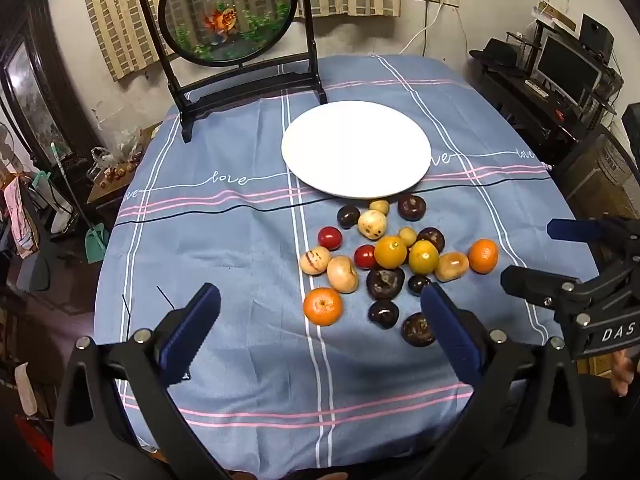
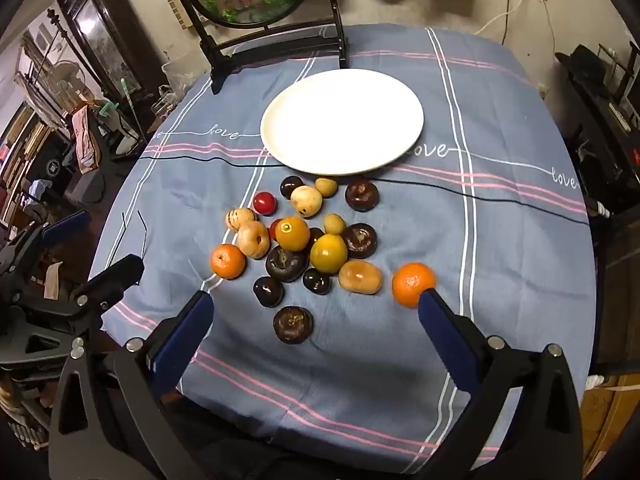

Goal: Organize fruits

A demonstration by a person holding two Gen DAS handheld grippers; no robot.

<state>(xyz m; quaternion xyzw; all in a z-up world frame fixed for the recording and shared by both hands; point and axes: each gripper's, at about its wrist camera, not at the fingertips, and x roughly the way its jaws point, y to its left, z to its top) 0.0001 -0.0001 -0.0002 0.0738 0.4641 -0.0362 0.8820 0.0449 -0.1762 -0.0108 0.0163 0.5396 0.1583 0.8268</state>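
The worktop (image 1: 240,264), covered in a blue checked cloth, carries an empty white plate (image 1: 356,148) toward its far side and a loose heap of fruits (image 1: 392,260) on the near side of it, just short of the rim. Nothing has gone onto the plate yet, so the job looks to be at its very start: choose one piece, lift it, set it down on the plate.

To do that well, start from the outside of the heap. The orange at the near-left edge (image 1: 323,306) and the orange off to the right (image 2: 413,285) both sit clear of their neighbours, so fingers can close round either without nudging the rest. The packed middle, where yellow citrus, red tomato-like fruit and dark round fruit touch, is better left until space opens. Round fruit will probably roll if clipped off-centre, so come straight down and close across the widest part, gently, as the pale soft-looking ones may bruise.

The left tool (image 1: 320,320) is held low over the near edge of the worktop, pointing forward at the heap, its blue-padded fingers spread wide and gripping nothing. The right tool (image 2: 316,316) is in a matching pose beside it, likewise spread and empty; its right finger overlaps the right-hand orange in its own camera, though whether they touch is hard to tell.
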